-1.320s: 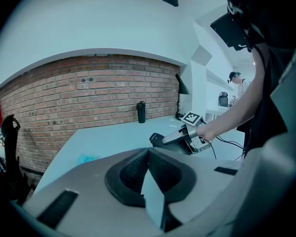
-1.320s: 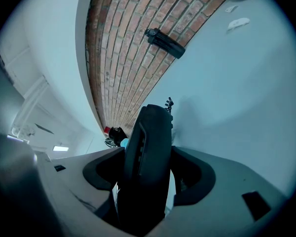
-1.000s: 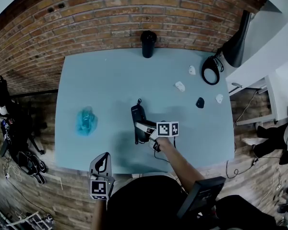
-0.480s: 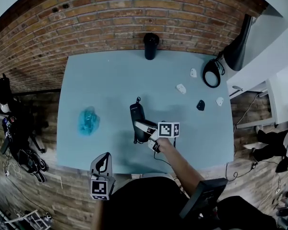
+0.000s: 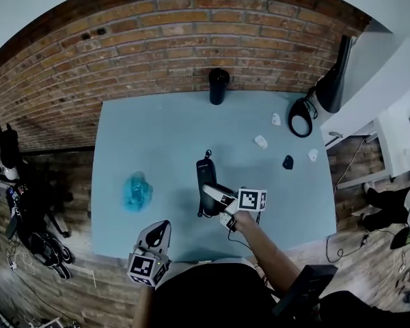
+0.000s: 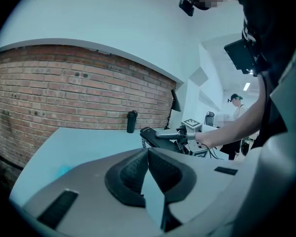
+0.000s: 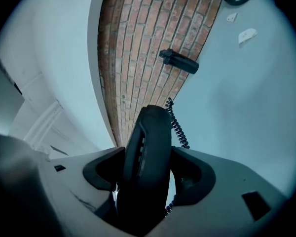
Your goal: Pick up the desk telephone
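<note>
One desk telephone (image 5: 205,175) is clamped in the right gripper (image 5: 217,195) over the middle of the counter (image 5: 157,128). The left gripper (image 5: 160,228), closed and empty, hovers at the near edge. The counter also carries one black bottle (image 5: 219,85) and three small white pieces (image 5: 260,141).

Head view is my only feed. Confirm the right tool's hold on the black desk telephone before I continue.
Observer: In the right gripper view, the right tool has its pads pressed on both sides of the black desk telephone.
Operator: Report the cord.
Observer: Its black coiled cord runs from the telephone's far end back toward the tool.
Operator: Check the left tool.
Observer: The left gripper view shows the left tool shut, with nothing between its jaws.
</note>
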Demonstrator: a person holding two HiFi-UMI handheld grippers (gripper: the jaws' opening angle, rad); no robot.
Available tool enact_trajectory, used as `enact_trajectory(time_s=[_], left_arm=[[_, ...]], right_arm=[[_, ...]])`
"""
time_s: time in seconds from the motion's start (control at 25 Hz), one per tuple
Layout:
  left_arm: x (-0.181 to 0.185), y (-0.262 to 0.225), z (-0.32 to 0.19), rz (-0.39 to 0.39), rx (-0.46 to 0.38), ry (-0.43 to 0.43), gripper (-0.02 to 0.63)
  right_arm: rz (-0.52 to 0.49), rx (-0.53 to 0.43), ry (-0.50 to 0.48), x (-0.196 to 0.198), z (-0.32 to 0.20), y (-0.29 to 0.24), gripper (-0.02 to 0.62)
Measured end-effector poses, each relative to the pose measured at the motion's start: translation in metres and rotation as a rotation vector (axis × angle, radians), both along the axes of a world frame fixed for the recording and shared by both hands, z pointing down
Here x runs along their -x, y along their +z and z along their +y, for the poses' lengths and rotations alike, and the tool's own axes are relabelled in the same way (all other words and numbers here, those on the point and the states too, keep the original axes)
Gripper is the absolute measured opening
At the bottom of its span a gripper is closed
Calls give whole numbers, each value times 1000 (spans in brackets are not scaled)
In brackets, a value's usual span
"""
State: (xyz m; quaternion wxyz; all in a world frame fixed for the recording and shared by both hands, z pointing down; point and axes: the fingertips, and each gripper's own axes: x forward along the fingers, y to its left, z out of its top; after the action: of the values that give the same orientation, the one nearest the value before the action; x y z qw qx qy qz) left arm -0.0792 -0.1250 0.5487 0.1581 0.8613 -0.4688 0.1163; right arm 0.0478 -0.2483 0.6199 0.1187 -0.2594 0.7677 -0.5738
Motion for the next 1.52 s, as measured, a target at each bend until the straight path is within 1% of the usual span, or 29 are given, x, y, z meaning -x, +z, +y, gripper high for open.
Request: enact_trajectory(time_s=[0.08, 0.2, 0.32, 0.4, 0.48, 0.52, 0.6, 0.72, 0.76, 0.8, 0.88, 0.96, 1.0, 1.08, 1.12, 1.16, 1.32, 1.4, 1.44, 1.52], left_arm=[[2, 1, -10, 5, 5, 34, 17], [0, 5, -23, 19, 24, 95, 17], [2, 5, -32, 45, 13, 128, 17], [4, 6, -33, 63, 17, 148, 17], [8, 1, -37, 102, 5, 150, 17], [10, -3, -40, 134, 7, 148, 17], [13, -8, -43, 224, 55, 162, 17], [12, -17, -46, 424, 163, 243, 18], [15, -21, -50, 490, 176, 252, 18], [19, -24, -54, 541, 177, 244, 20], [25, -26, -62, 596, 196, 234, 20], [22, -23, -63, 635, 265, 283, 22], [18, -22, -62, 669, 309, 315, 56], [12, -19, -60, 765, 407, 369, 230], [11, -19, -59, 813, 447, 386, 266], [11, -18, -58, 852, 477, 395, 267], [16, -23, -60, 972, 547, 392, 267], [17, -29, -61, 1040, 562, 416, 267], [17, -29, -62, 1058, 570, 428, 267], [16, -22, -59, 1066, 604, 443, 267]], right_arm=[[-20, -19, 22, 1, -1, -18, 282], [-41, -73, 62, -3, -4, -43, 282], [-73, -86, 106, 0, -3, -65, 282], [-72, -91, 121, 3, 2, -73, 282], [-59, -102, 129, 4, 8, -79, 282], [-54, -107, 133, 5, 10, -81, 282], [-50, -116, 135, 8, 17, -83, 282], [-66, -122, 130, 18, 25, -84, 282], [-78, -121, 126, 23, 28, -84, 282], [-89, -119, 121, 28, 31, -83, 282], [-97, -115, 105, 38, 37, -81, 282], [-101, -117, 83, 48, 41, -80, 282], [-107, -120, 70, 53, 43, -80, 282], [-130, -129, 38, 64, 47, -81, 282], [-143, -135, 18, 70, 50, -83, 282], [-153, -139, -3, 75, 52, -84, 282], [-184, -157, -91, 92, 67, -90, 282], [-196, -170, -115, 97, 70, -91, 282], [-192, -175, -124, 99, 71, -90, 282], [-178, -175, -139, 104, 72, -86, 282]])
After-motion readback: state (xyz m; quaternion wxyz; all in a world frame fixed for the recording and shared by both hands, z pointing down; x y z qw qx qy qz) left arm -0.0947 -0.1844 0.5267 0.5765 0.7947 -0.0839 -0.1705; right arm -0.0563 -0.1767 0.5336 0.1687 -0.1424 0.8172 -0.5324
